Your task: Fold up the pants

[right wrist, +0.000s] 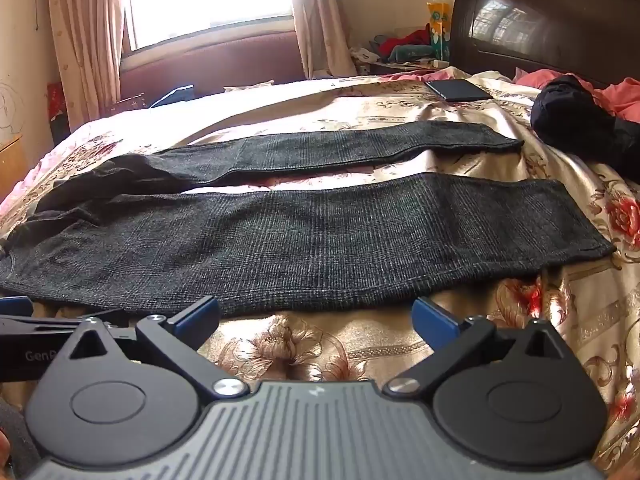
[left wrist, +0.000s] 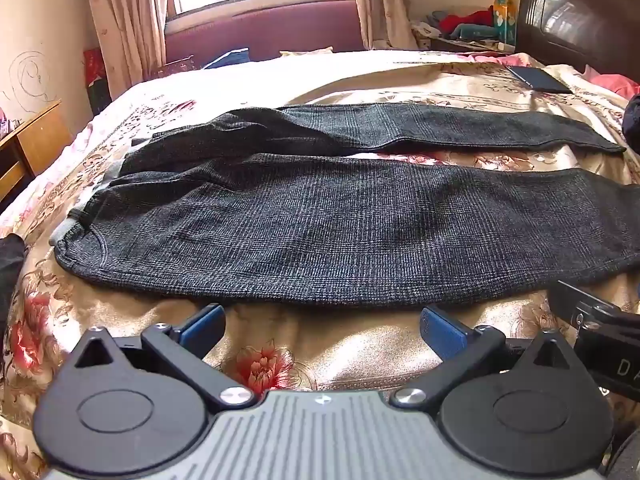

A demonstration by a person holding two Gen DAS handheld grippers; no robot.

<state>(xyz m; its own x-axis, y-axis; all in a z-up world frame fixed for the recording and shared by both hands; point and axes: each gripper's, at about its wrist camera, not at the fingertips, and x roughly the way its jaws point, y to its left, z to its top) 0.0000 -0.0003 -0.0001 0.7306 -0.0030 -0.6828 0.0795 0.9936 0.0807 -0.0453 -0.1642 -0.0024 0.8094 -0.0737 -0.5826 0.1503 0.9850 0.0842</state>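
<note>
Dark grey checked pants [left wrist: 320, 232] lie flat across the floral bedspread, waistband at the left, both legs running right with a gap between them. They also show in the right wrist view [right wrist: 304, 240]. My left gripper [left wrist: 322, 326] is open and empty, just short of the near leg's front edge. My right gripper [right wrist: 316, 318] is open and empty, also just short of that edge, further toward the hems. The right gripper's body [left wrist: 600, 320] shows at the right of the left wrist view; the left gripper's body [right wrist: 48, 324] shows at the left of the right wrist view.
A dark phone or tablet [right wrist: 458, 90] lies on the bed beyond the pants. A black bundle of clothing [right wrist: 576, 116] and pink bedding [right wrist: 624, 96] lie by the dark headboard [right wrist: 552, 24]. A wooden cabinet [left wrist: 32, 144] stands left of the bed. A black item [left wrist: 10, 264] sits at the left edge.
</note>
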